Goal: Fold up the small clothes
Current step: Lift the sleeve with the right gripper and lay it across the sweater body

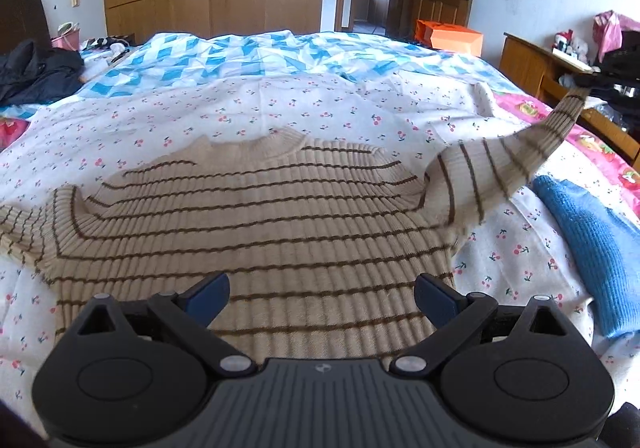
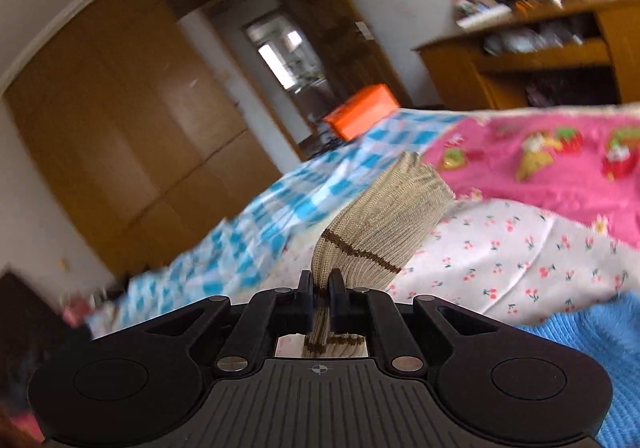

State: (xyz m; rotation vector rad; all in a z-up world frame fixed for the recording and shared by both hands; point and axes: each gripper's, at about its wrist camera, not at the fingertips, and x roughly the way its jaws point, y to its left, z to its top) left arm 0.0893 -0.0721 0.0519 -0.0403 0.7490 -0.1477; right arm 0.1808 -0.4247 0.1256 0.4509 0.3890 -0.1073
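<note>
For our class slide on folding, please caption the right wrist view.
Right tongs shut on the striped sweater's cuff, lifted above the cherry-print sheet.

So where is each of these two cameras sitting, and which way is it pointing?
Left wrist view: on the left gripper, looking down along its open fingers at the striped sweater spread on the bed; only the gripper shows.
Right wrist view: on the right gripper, tilted, facing across the bed toward the wardrobe; its fingers are shut on the sweater's sleeve.
Shared: sleeve, cherry-print sheet, blue knit, orange box, doorway.
</note>
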